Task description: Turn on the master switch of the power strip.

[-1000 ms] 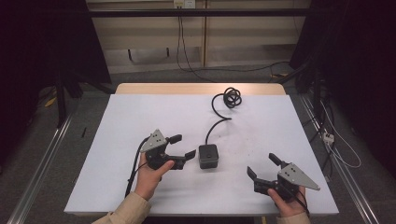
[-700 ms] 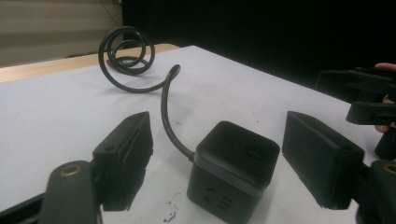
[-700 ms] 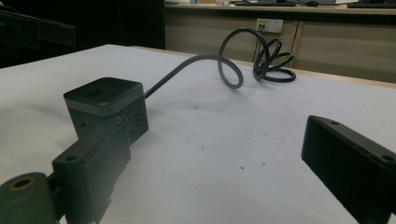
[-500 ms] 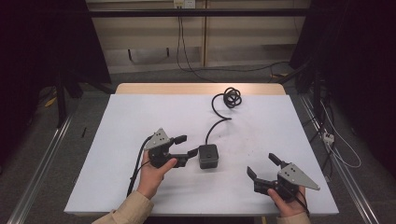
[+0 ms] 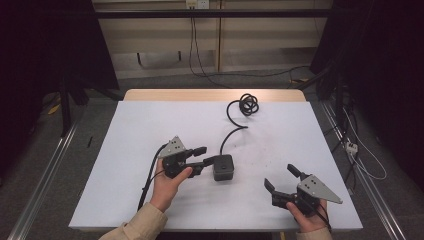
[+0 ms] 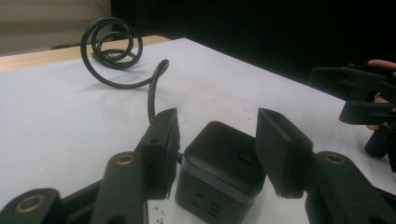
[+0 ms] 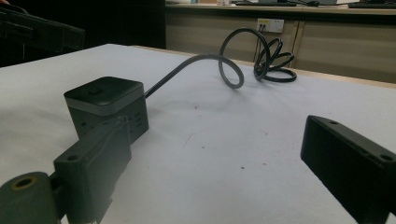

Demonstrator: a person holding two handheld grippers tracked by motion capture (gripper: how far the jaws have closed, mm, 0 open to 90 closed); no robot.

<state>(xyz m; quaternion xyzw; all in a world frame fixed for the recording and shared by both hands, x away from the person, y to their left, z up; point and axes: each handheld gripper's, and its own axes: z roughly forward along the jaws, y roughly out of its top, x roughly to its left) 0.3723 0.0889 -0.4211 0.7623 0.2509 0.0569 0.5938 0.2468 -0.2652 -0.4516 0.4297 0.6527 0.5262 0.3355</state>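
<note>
A black cube power socket [image 5: 223,167] sits on the white table [image 5: 150,130], and its black cable [image 5: 231,131] runs back to a coil [image 5: 247,104]. My left gripper [image 5: 201,155] is open right at the cube's left side. In the left gripper view the cube [image 6: 219,163] stands between the two spread jaws of the left gripper [image 6: 215,117], with no contact visible. My right gripper [image 5: 280,177] is open near the front right of the table, apart from the cube. In the right gripper view the cube [image 7: 105,105] lies ahead to the left of the right gripper [image 7: 219,154].
The table's wooden far edge [image 5: 215,94] lies behind the coil. Thin cables [image 5: 365,167] run along the floor to the right of the table. The other hand's gripper [image 6: 369,93] appears at the right of the left gripper view.
My left gripper has moved right toward the cube, bringing its open jaws up to the cube's left side. The right gripper and the cube have stayed put.
</note>
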